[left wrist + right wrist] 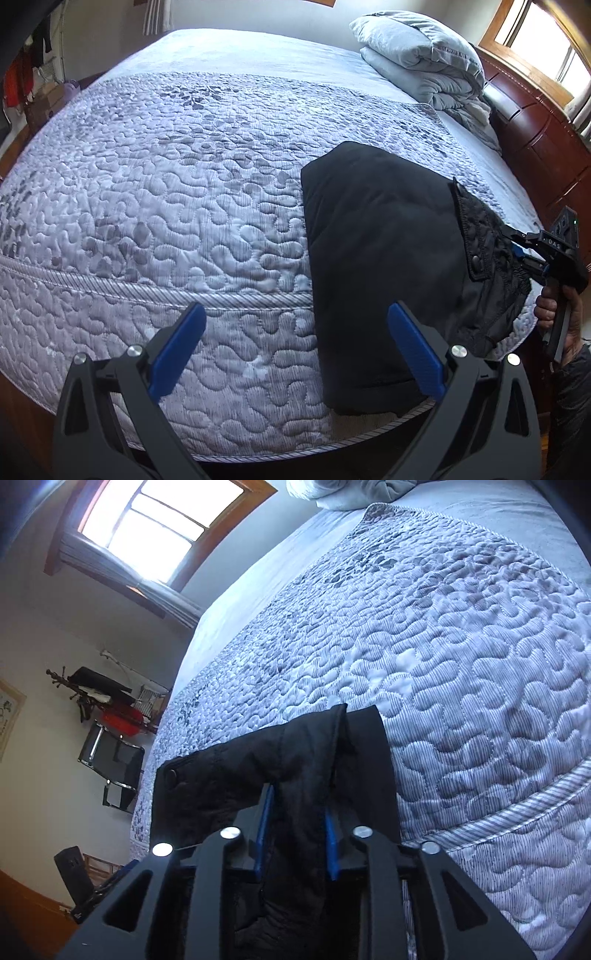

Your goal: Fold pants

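Black pants (384, 258) lie folded lengthwise on the quilted bed (166, 192), near its right front corner, with the waistband toward the right. My left gripper (295, 350) is open and empty, just left of the pants' near end. My right gripper (517, 249) shows at the right edge of the left wrist view, clamped on the waistband. In the right wrist view my right gripper (295, 834) has its blue pads closed on a bunched part of the pants (295, 760).
A folded grey duvet (417, 55) sits at the far right of the bed by the wooden headboard (535, 122). A window (155, 528), a chair (110, 764) and a coat rack (96, 698) stand beyond the bed.
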`<action>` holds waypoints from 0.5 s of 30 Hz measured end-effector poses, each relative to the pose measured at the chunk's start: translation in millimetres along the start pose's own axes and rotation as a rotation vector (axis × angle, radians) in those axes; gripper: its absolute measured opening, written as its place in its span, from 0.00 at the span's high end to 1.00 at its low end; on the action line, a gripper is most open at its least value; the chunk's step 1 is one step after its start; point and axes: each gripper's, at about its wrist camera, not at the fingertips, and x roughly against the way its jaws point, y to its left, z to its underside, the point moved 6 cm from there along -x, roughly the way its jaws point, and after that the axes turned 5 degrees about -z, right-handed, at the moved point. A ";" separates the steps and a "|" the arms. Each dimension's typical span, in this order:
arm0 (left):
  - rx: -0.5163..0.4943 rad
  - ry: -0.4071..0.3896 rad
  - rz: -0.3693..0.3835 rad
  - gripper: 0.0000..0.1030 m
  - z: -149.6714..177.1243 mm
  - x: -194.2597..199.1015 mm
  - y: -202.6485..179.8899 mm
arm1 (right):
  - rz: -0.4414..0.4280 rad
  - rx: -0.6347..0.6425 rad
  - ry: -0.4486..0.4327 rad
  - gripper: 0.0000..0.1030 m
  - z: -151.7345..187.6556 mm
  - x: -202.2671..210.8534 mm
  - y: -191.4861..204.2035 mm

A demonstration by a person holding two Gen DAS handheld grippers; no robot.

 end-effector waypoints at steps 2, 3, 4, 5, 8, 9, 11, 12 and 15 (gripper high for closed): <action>0.038 0.024 0.111 0.04 -1.5 1.8 0.4 | -0.044 -0.010 -0.022 0.59 2.9 11.9 3.0; 0.057 0.038 0.164 0.04 -2.4 2.1 0.5 | -0.054 -0.014 -0.032 0.49 4.9 18.2 3.4; 0.082 0.058 0.219 0.04 -3.1 2.0 0.6 | -0.060 -0.017 -0.039 0.45 6.8 23.1 3.6; 0.102 0.079 0.266 0.04 -3.6 1.0 0.3 | -0.073 -0.020 -0.046 0.45 9.6 29.6 3.5; 0.139 0.135 0.338 0.04 -4.3 -5.5 -0.7 | -0.103 -0.041 -0.061 0.45 17.1 45.0 0.3; 0.139 0.152 0.347 0.04 -4.3 -8.5 -1.1 | -0.108 -0.048 -0.066 0.45 19.1 48.6 -1.4; 0.143 0.178 0.384 0.04 -3.0 -12.5 -4.4 | -0.108 -0.058 -0.074 0.45 23.0 54.6 -4.8; 0.153 0.203 0.426 0.04 -1.4 -14.9 -7.4 | -0.104 -0.061 -0.077 0.45 24.3 56.0 -6.6; 0.176 0.293 0.519 0.04 6.1 -27.3 -14.2 | -0.117 -0.078 -0.085 0.45 28.5 60.2 -10.8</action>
